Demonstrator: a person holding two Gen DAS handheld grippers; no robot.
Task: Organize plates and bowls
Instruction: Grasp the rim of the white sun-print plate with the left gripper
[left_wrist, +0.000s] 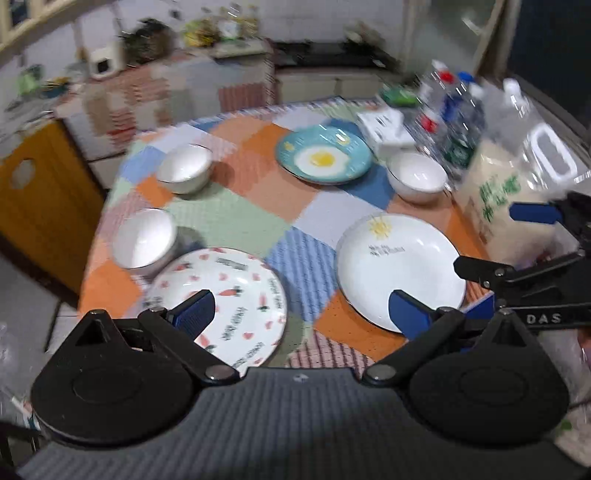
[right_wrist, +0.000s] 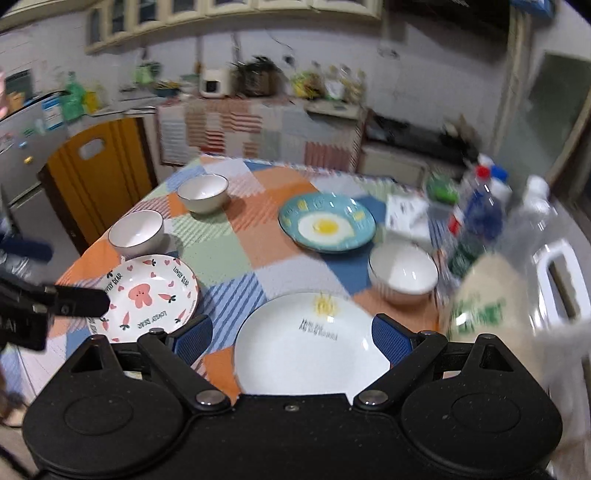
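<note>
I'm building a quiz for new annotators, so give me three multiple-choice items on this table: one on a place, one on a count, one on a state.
1. Where does the fried-egg plate sit relative to the sun plate?
A. Farther from the cameras
B. Stacked on it
C. Nearer than it

2. How many white bowls are on the table?
A. One
B. Three
C. Five

3. What state is the right gripper in?
A. Shut on a bowl
B. Shut on the carrot plate
C. Open, holding nothing

Key: 1 A, the teal plate lies beyond the sun plate in both views. 2 B, two bowls stand at the left, one near the bottles. 3 C, its blue fingers stand wide apart above the sun plate, with nothing between them.
</note>
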